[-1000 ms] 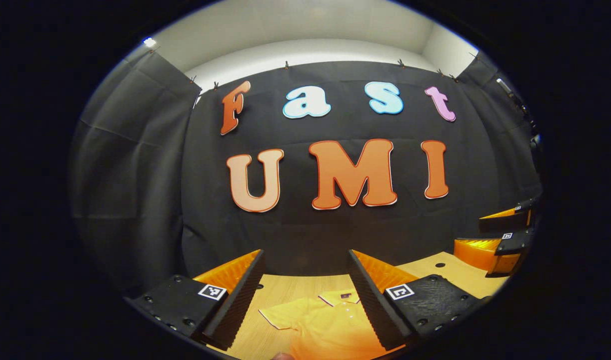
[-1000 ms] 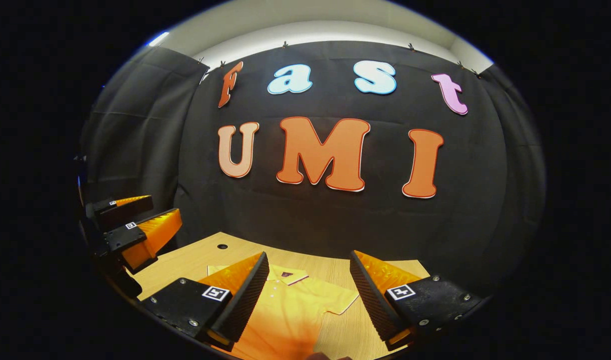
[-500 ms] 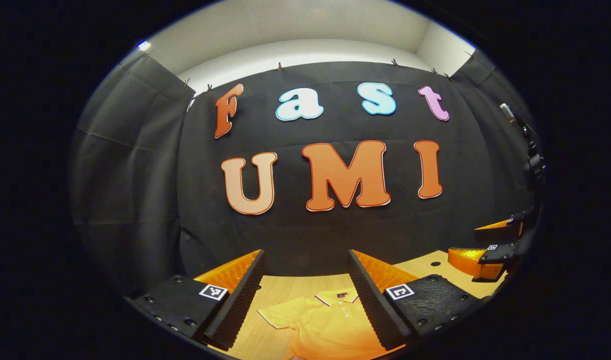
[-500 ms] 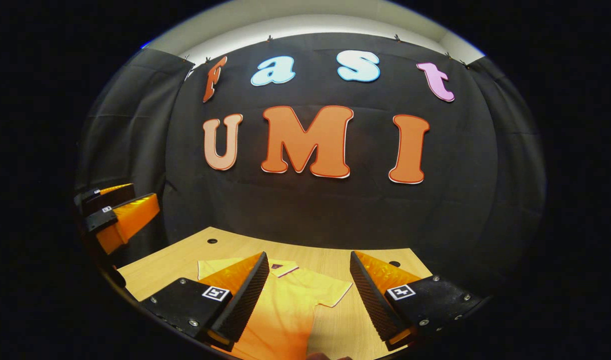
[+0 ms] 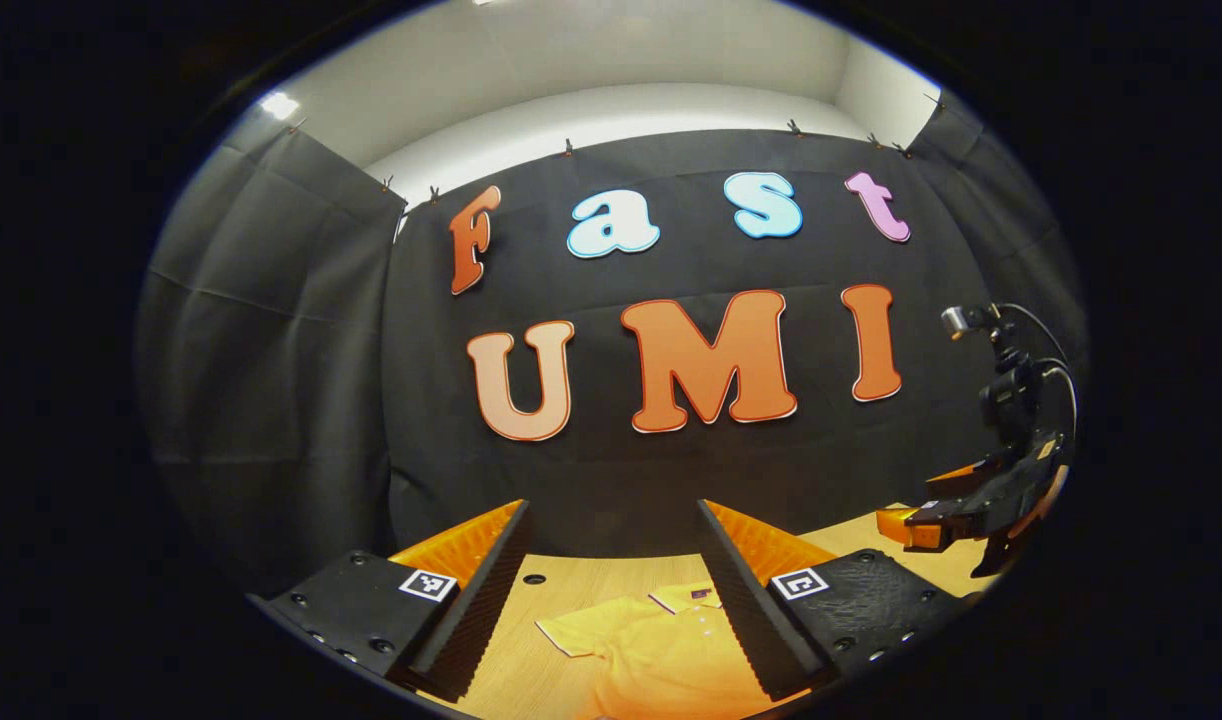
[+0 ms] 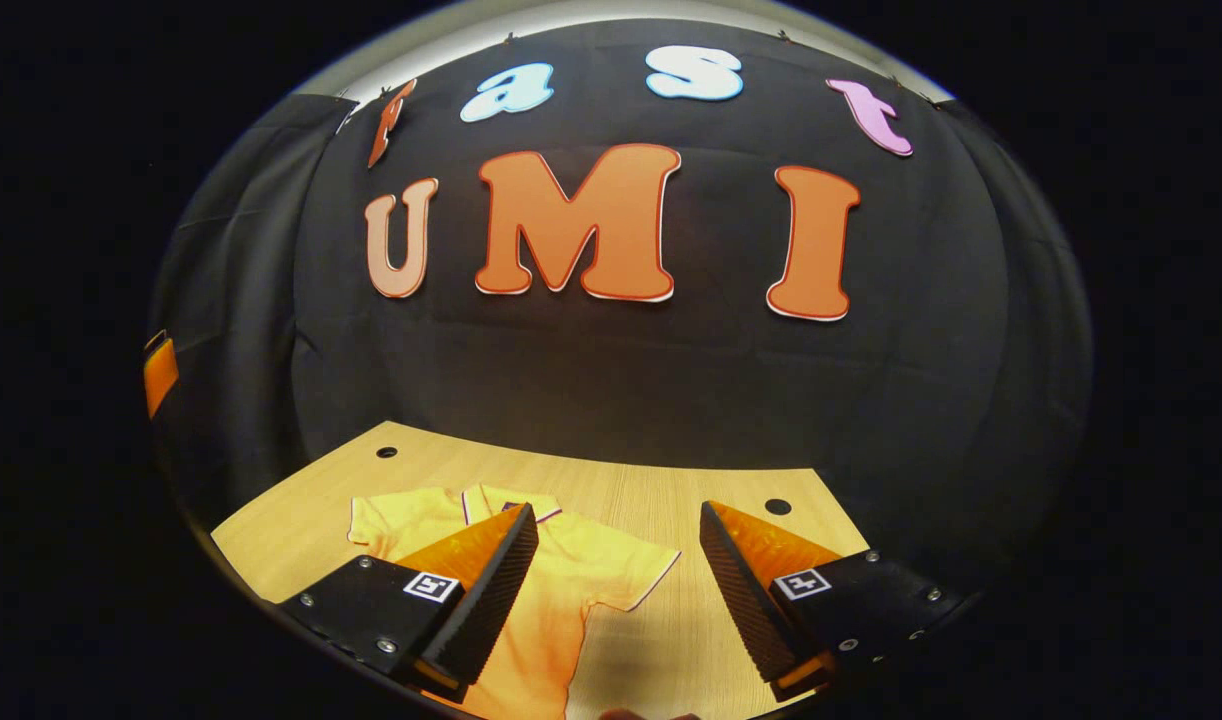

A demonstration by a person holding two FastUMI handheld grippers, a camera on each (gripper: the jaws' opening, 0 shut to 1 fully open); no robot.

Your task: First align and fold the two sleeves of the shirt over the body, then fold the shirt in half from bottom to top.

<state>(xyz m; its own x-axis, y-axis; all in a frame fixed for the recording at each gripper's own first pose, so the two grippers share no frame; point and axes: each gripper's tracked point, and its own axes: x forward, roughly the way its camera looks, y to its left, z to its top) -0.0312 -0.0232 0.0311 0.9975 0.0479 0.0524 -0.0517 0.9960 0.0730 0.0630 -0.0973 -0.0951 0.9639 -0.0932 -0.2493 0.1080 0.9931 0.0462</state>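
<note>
A yellow polo shirt (image 6: 571, 580) lies flat on the wooden table (image 6: 661, 490), collar toward the back wall, both short sleeves spread out. Its right sleeve (image 6: 636, 575) ends between my right gripper's fingers. My right gripper (image 6: 619, 585) hovers open above the shirt, holding nothing. In the left gripper view the same shirt (image 5: 651, 650) shows its collar and one sleeve (image 5: 571, 632) between the fingers of my left gripper (image 5: 616, 590), which is open and empty above the table. The right gripper (image 5: 971, 505) appears far off at the right edge of that view.
The table (image 5: 561, 595) has small round holes (image 6: 777, 507) near its back corners. Black cloth walls close in behind and at both sides. Bare wood lies to the right of the shirt in the right gripper view.
The right gripper has tipped downward and moved forward, so more table and shirt show in its view. The left gripper shifted slightly, and the right one now appears lower and smaller in its view.
</note>
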